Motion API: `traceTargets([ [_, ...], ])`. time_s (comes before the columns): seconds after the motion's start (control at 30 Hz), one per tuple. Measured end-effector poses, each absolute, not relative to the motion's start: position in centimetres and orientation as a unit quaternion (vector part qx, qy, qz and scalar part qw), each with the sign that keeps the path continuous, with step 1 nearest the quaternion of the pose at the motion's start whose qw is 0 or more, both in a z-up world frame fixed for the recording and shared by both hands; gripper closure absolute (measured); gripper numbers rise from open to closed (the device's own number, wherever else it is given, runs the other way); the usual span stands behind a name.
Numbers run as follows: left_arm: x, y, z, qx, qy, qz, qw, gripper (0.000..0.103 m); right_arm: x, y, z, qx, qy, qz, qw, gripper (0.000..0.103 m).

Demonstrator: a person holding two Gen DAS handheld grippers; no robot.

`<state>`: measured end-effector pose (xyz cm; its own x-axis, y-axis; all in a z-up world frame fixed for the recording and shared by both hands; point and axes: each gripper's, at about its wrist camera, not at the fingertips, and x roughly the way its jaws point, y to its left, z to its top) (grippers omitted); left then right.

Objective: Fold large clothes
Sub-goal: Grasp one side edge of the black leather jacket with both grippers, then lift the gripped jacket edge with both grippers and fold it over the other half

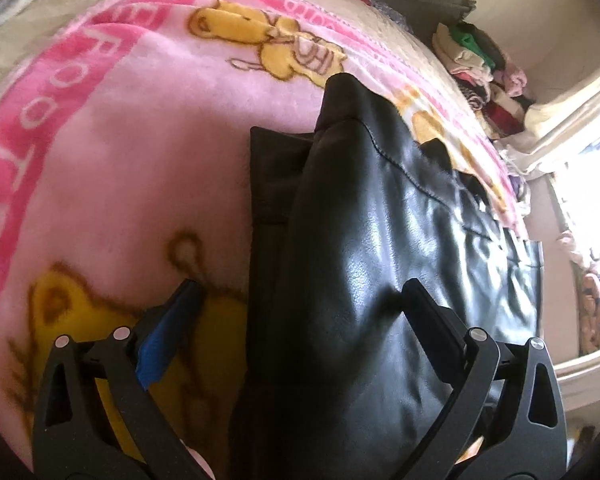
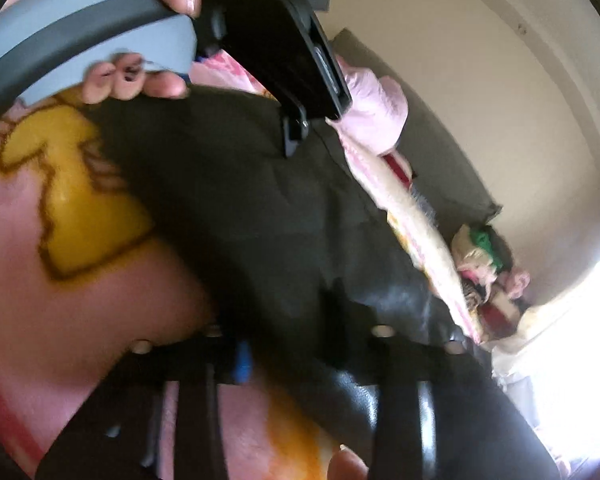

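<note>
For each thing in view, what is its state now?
Jacket: lying on the blanket, partly folded.
Blanket: spread flat.
Clothes pile: stacked at the far edge.
Left gripper: open, astride the jacket.
Right gripper: blurred, at the jacket's edge.

Bed under pink bear-print blanket [image 1: 140, 168], black leather garment [image 1: 372, 248] spread directly on top

The jacket [image 1: 380, 208] lies on the blanket [image 1: 120, 168], which covers the bed; a pile of clothes [image 1: 484, 68] sits beyond the jacket, against the wall [image 2: 480, 80]; the window [image 1: 596, 184] stands right of that pile.
</note>
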<state>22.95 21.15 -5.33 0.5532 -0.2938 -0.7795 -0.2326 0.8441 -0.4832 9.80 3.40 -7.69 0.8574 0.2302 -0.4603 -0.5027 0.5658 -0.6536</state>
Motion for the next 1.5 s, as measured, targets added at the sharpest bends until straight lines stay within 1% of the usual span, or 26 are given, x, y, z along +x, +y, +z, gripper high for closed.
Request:
traceTargets([
  [0.17, 22.6, 22.8, -4.5, -0.323, 0.459, -0.059, 0.826, 0.01, 10.4, 3.8, -5.3, -0.333, 0.191, 0.247, 0.89, 0.081],
  [0.23, 22.7, 22.9, -4.9, -0.329, 0.469, -0.064, 0.817, 0.01, 10.5, 4.1, -5.7, -0.33, 0.206, 0.247, 0.888, 0.078],
  [0.27, 22.8, 22.6, -5.3, -0.325, 0.477, -0.067, 0.814, 0.01, 10.6, 4.0, -5.7, -0.332, 0.212, 0.249, 0.885, 0.074],
  [0.33, 23.1, 21.9, -5.6, -0.309, 0.482, -0.066, 0.817, 0.011, 10.8, 2.5, -5.1, -0.307, 0.231, 0.266, 0.884, 0.073],
  [0.37, 23.1, 21.4, -5.5, -0.299, 0.48, -0.066, 0.822, 0.018, 10.9, 2.0, -4.9, -0.296, 0.241, 0.274, 0.883, 0.07],
  [0.4, 23.1, 21.1, -5.4, -0.298, 0.476, -0.073, 0.824, 0.03, 10.8, 0.8, -4.2, -0.274, 0.255, 0.287, 0.882, 0.068],
  [0.43, 23.1, 21.0, -5.2, -0.299, 0.471, -0.072, 0.827, 0.032, 10.7, 0.0, -3.7, -0.259, 0.263, 0.295, 0.881, 0.066],
  [0.47, 23.1, 21.0, -5.1, -0.299, 0.47, -0.072, 0.828, 0.038, 10.4, -0.6, -3.1, -0.243, 0.271, 0.305, 0.88, 0.063],
  [0.5, 23.0, 21.0, -5.0, -0.3, 0.465, -0.075, 0.83, 0.049, 10.1, -1.9, -2.4, -0.22, 0.276, 0.317, 0.88, 0.06],
  [0.57, 22.7, 21.1, -4.5, -0.301, 0.455, -0.074, 0.835, 0.06, 9.8, -3.9, -0.8, -0.184, 0.271, 0.331, 0.885, 0.057],
  [0.63, 22.3, 21.4, -4.0, -0.311, 0.446, -0.078, 0.836, 0.067, 10.2, -5.9, 0.8, -0.143, 0.268, 0.328, 0.895, 0.057],
  [0.67, 22.0, 21.4, -3.6, -0.314, 0.439, -0.079, 0.838, 0.071, 10.6, -6.6, 1.2, -0.125, 0.268, 0.324, 0.899, 0.063],
  [0.7, 21.9, 21.3, -3.2, -0.314, 0.434, -0.08, 0.84, 0.074, 11.3, -7.2, 1.5, -0.108, 0.274, 0.316, 0.902, 0.08],
  [0.77, 21.5, 21.0, -2.2, -0.314, 0.422, -0.081, 0.847, 0.078, 11.8, -7.5, 1.0, -0.089, 0.298, 0.298, 0.902, 0.094],
  [0.8, 21.3, 20.7, -1.6, -0.313, 0.416, -0.083, 0.85, 0.08, 13.1, -7.5, 0.0, -0.083, 0.33, 0.296, 0.893, 0.096],
  [0.9, 20.9, 19.9, -0.1, -0.303, 0.408, -0.09, 0.856, 0.084, 15.5, -7.4, -4.1, -0.07, 0.405, 0.283, 0.867, 0.098],
  [0.93, 20.9, 19.5, 0.2, -0.297, 0.408, -0.092, 0.858, 0.084, 15.7, -7.5, -4.7, -0.064, 0.41, 0.281, 0.866, 0.098],
  [1.0, 20.9, 18.3, 1.1, -0.27, 0.405, -0.085, 0.869, 0.086, 15.7, -7.4, -4.6, -0.064, 0.411, 0.281, 0.865, 0.098],
  [1.07, 20.9, 17.8, 1.9, -0.262, 0.401, -0.084, 0.874, 0.087, 16.6, -8.0, -3.4, -0.047, 0.42, 0.298, 0.856, 0.098],
  [1.1, 20.9, 17.7, 2.4, -0.26, 0.398, -0.086, 0.876, 0.087, 17.4, -8.7, -2.0, -0.018, 0.414, 0.305, 0.858, 0.098],
  [1.23, 21.0, 16.4, 3.8, -0.238, 0.39, -0.089, 0.885, 0.088, 21.5, -9.8, 0.8, 0.025, 0.384, 0.28, 0.88, 0.098],
  [1.3, 21.0, 15.7, 4.2, -0.226, 0.388, -0.086, 0.89, 0.088, 24.4, -9.2, -0.2, 0.032, 0.416, 0.265, 0.869, 0.097],
  [1.33, 21.0, 15.4, 4.4, -0.224, 0.387, -0.086, 0.89, 0.088, 26.2, -8.8, -1.8, 0.038, 0.449, 0.258, 0.855, 0.097],
  [1.4, 21.0, 14.9, 4.7, -0.22, 0.387, -0.084, 0.892, 0.089, 28.1, -8.5, -4.2, 0.039, 0.489, 0.243, 0.837, 0.098],
  [1.43, 21.1, 14.7, 4.6, -0.224, 0.388, -0.09, 0.889, 0.089, 28.5, -8.6, -5.0, 0.05, 0.495, 0.247, 0.832, 0.098],
  [1.5, 20.9, 14.0, 4.8, -0.214, 0.387, -0.082, 0.893, 0.09, 28.6, -9.3, -4.3, 0.053, 0.497, 0.253, 0.829, 0.097],
])
